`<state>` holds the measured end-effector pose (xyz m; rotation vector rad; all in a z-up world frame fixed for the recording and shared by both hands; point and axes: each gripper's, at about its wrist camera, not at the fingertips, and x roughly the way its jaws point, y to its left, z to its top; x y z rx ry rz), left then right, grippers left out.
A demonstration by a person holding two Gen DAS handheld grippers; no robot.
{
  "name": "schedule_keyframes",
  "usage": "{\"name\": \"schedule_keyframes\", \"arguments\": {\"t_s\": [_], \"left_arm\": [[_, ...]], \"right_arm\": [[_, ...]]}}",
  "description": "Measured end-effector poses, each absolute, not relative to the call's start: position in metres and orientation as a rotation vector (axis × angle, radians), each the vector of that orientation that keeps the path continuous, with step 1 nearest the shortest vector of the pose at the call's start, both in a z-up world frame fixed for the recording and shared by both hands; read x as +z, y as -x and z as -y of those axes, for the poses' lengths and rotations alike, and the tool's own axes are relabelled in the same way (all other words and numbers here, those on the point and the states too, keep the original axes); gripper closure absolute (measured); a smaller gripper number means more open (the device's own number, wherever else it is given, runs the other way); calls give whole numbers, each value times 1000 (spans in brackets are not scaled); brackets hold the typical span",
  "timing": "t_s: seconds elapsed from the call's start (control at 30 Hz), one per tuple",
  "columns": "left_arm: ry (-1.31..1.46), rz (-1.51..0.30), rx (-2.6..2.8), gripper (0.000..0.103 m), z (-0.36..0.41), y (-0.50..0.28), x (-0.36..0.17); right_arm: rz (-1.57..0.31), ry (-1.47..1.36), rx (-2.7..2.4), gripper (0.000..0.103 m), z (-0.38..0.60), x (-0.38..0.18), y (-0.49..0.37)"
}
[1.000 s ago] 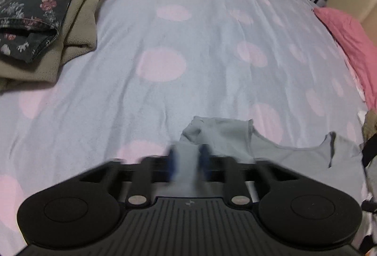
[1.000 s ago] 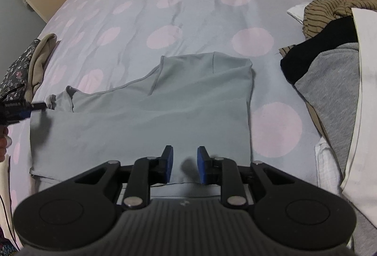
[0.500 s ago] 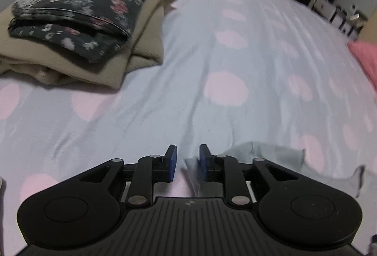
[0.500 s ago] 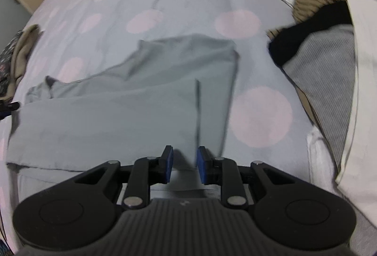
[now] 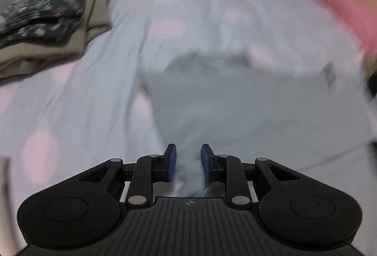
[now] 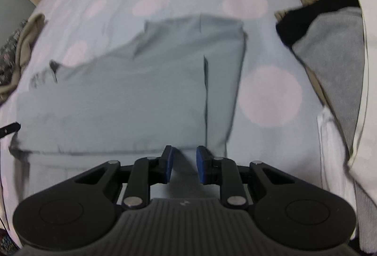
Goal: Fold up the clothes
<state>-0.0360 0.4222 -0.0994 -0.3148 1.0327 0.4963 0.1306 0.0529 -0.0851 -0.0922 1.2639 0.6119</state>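
Note:
A grey sleeveless top (image 6: pixel 129 95) lies spread on the dotted bedsheet (image 6: pixel 271 95). A vertical crease runs down its right part. My right gripper (image 6: pixel 183 163) is at its near edge, shut on a strip of the grey fabric that runs up between the blue pads. In the blurred left wrist view, the same top (image 5: pixel 235 102) narrows like a funnel into my left gripper (image 5: pixel 187 161). That gripper is shut on a bunch of its cloth. The fabric hides what lies under each grip.
A folded dark floral garment (image 5: pixel 47 10) rests on a folded beige one (image 5: pixel 94 27) at the far left of the bed. A pink pillow (image 5: pixel 341 8) lies at the far right. A loose pile of black, grey, olive and white clothes (image 6: pixel 329 48) lines the right side.
The left view has swung from the folded stack toward the grey top, which now fills its middle. The top has gained a vertical crease on its right part. Both views are blurred by motion.

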Motion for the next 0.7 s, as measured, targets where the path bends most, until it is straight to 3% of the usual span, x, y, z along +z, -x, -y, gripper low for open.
{"name": "schedule_keyframes", "arguments": {"t_s": [0.13,0.37,0.5,0.63,0.7], "left_arm": [[342,-992,533,79,-416,53,-88],[359,-993,556,78,-381,85,-72],[335,-1050,533,77,-357,102,-73],[329,-1089,509,62,-334,123,-76],[315,-1132,510,61,-325,134,-79]], "right_arm": [[-1238,109,637,74,-46,-70,-121],[-1220,178,722,54,-32,-57,-84],[-1210,243,791,54,-23,-51,-58],[-1203,324,824,54,-7,-54,-34],[-1206,350,819,54,3,-57,-23]]}}
